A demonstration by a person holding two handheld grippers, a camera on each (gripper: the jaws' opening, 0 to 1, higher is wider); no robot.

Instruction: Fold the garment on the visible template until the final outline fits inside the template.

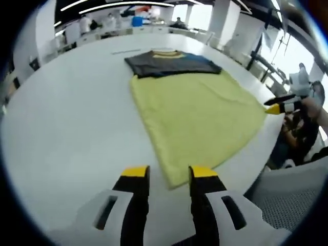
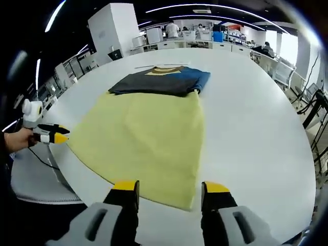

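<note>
I am holding my left gripper [image 1: 168, 174] with its jaws spread, gripping nothing, at the near edge of the white round table [image 1: 66, 128]. My right gripper [image 2: 170, 188] is likewise hovering wide apart. The yellow-and-dark short-sleeved shirt [image 2: 148, 128] is lying flat, mid-table.

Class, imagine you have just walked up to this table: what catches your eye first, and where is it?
First comes the big yellow cloth, spread flat across the white table and reaching its near edge. At the cloth's far end lies a dark garment, grey on one side, blue on the other, with a yellow collar. Then the yellow-tipped grippers: the right gripper hovers open over the cloth's near corner, and the left gripper is open over the other near corner.
</note>
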